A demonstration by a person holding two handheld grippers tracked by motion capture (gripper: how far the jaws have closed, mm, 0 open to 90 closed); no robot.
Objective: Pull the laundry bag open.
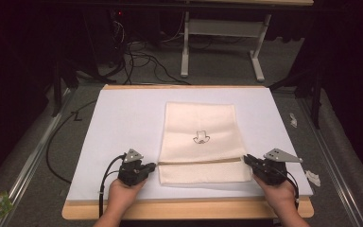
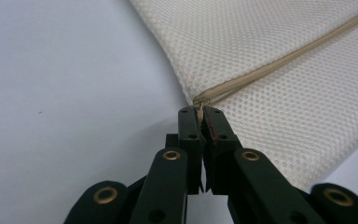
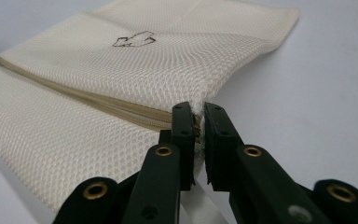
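While a cream mesh bag (image 1: 201, 142) lies flat mid-table, its zipper (image 1: 201, 161) is pinched at both ends.

From the high view, the left gripper (image 1: 150, 167) is seen at the bag's 8 o'clock corner, the right gripper (image 1: 248, 160) at 4 o'clock, on a white table (image 1: 123, 118). In the left gripper view, the jaws are clenched on the zipper's beige tab. In the right gripper view, the jaws grasp the seam end; honeycomb mesh looks soft. Probably the zipper is best run with one end anchored taut.
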